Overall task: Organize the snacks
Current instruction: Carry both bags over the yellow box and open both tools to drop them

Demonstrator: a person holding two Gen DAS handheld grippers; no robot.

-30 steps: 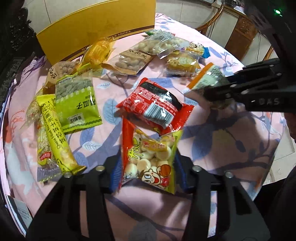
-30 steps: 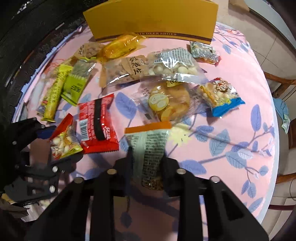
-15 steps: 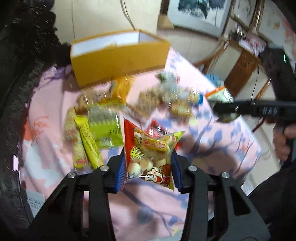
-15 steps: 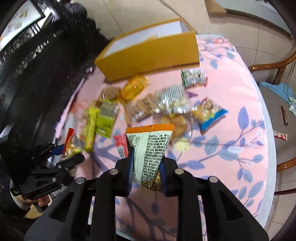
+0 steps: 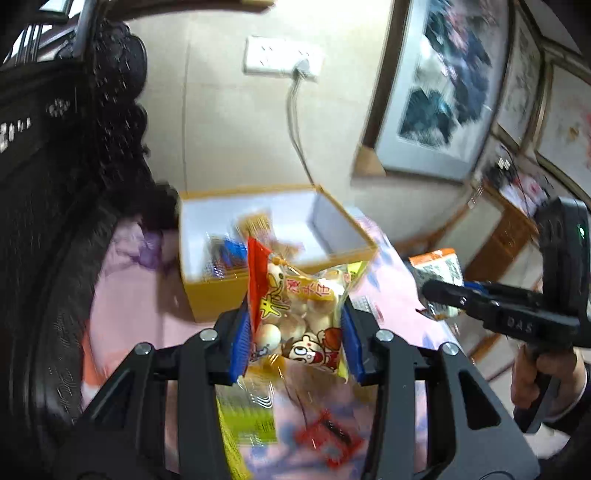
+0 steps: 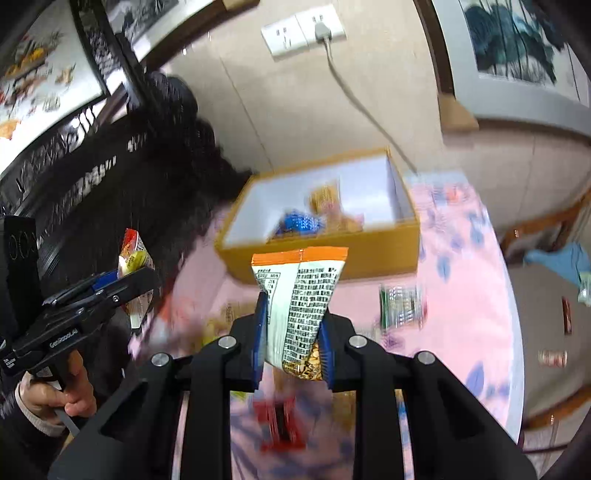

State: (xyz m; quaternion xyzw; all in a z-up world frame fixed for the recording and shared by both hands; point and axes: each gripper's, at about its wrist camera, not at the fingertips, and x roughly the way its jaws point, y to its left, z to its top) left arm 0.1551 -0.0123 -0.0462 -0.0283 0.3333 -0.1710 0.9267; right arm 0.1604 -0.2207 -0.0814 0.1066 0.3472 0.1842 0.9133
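Note:
My left gripper [image 5: 295, 339] is shut on a red and yellow bag of round biscuits [image 5: 299, 310], held up above the table. My right gripper [image 6: 293, 345] is shut on an orange-topped white nut packet [image 6: 299, 295], also lifted. Ahead of both stands an open yellow box [image 5: 277, 236] [image 6: 321, 236] with a white inside and a few packets in it. In the left wrist view the right gripper [image 5: 439, 291] with its packet [image 5: 437, 269] shows at the right. The left gripper [image 6: 122, 284] and its bag [image 6: 135, 258] appear at the left of the right wrist view.
Loose snacks lie blurred on the pink flowered tablecloth [image 6: 461, 295] below: a red packet [image 5: 328, 439] [image 6: 280, 424], a green one [image 5: 247, 413], a clear one [image 6: 400, 306]. Dark carved furniture [image 5: 55, 184] stands left, a wall with a socket [image 6: 303, 27] behind, wooden chairs [image 6: 546, 221] right.
Both grippers have risen well above the table with their packets still gripped and tilted up toward the box. The box's inside has come into view; the snacks on the table dropped low.

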